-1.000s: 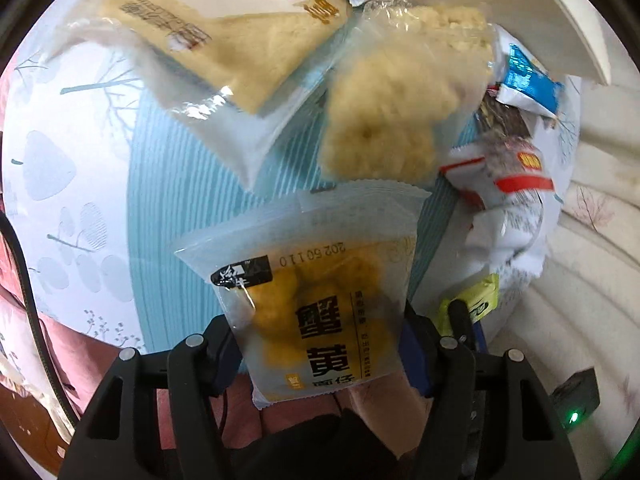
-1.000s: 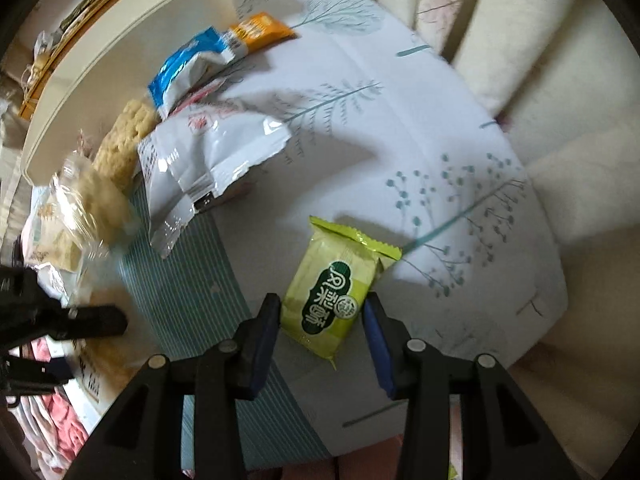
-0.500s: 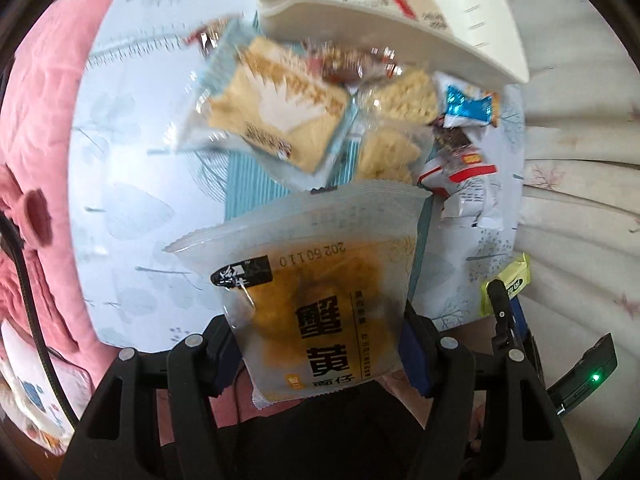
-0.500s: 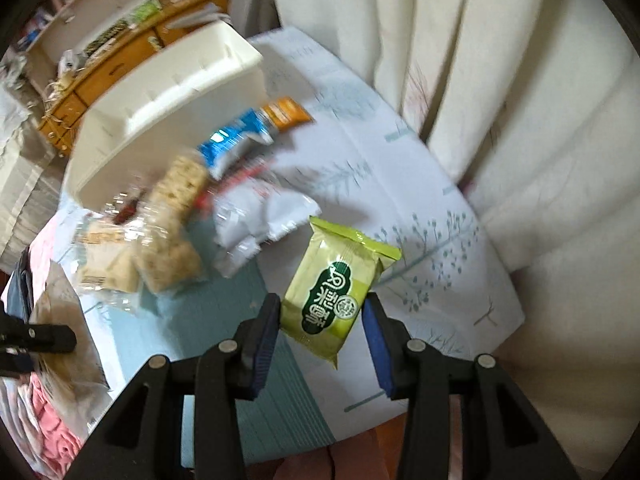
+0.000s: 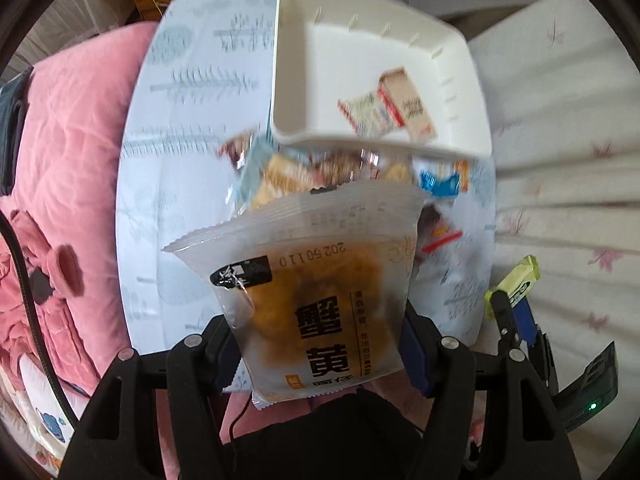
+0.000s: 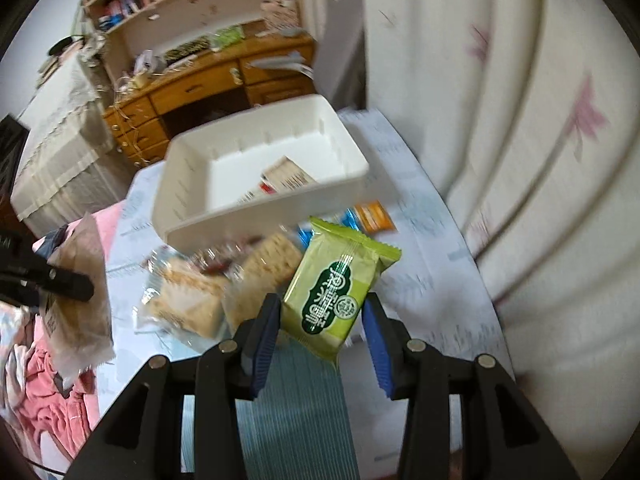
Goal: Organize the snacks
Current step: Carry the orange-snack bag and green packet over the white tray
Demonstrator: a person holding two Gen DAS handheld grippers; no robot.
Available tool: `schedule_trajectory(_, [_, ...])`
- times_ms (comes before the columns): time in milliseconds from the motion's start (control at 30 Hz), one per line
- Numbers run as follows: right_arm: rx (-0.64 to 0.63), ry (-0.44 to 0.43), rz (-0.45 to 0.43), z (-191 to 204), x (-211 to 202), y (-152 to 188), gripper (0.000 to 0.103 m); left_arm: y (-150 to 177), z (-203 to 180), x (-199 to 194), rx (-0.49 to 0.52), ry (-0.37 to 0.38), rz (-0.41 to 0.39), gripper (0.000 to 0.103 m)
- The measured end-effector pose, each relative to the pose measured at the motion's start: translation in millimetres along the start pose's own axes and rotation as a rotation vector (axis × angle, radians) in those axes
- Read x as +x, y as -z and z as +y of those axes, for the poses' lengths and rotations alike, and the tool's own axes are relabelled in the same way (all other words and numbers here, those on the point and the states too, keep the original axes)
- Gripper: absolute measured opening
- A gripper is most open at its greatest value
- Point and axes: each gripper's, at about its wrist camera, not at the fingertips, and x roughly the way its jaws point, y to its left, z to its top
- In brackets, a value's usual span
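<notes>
Snacks are split three ways right now. The clear snack bag (image 5: 320, 304) with the orange-yellow stuff inside and big black characters on it is pinched between the blue pads of the left gripper (image 5: 320, 354), jaws roughly half apart and pressing on both sides of the bag, which sticks up in front of the camera, held in the air above the bench (image 5: 160, 184). The green packet (image 6: 338, 290) is clamped the same way in the right gripper (image 6: 320, 338), jaws a bit narrower, the packet tilted with its top corner leaning right. You can also spot that green packet (image 5: 516, 282) off to the right in the left wrist view, and the clear bag (image 6: 78, 292) at the left edge of the right wrist view.

Below both, the rest of the pile (image 6: 224, 280) sits on the bench just in front of the white tray (image 6: 192, 208): a couple of pale rice-cracker-looking packs, a blue wrapper (image 5: 440, 184), an orange one (image 6: 374, 216), some reddish bits. It's all pretty blurry, so I can't tell exactly which ones are touching. The tray already has one white-and-tan packet (image 5: 390, 108) lying in it.

The bench has a pale tree-print cloth with a teal striped patch (image 6: 296, 408). Pink bedding (image 5: 60, 152) is on the left, a white curtain (image 6: 540, 160) on the right, and a wooden desk with shelves (image 6: 192, 88) is behind.
</notes>
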Motion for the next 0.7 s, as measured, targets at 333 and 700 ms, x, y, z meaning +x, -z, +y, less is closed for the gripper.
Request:
schedule_trajectory(333, [-0.086, -0.076, -0.087, 12.1, 7.9, -66.9, 0.042, -60.9, -5.7, -39.3, -0.061, 0.024, -0.134, 0.066])
schedule_trajectory(700, [-0.181, -0.123, -0.144, 5.9, 41.2, -119.5, 0.042, -123.0, -18.5, -12.3, -0.097, 0.070, -0.173, 0.066])
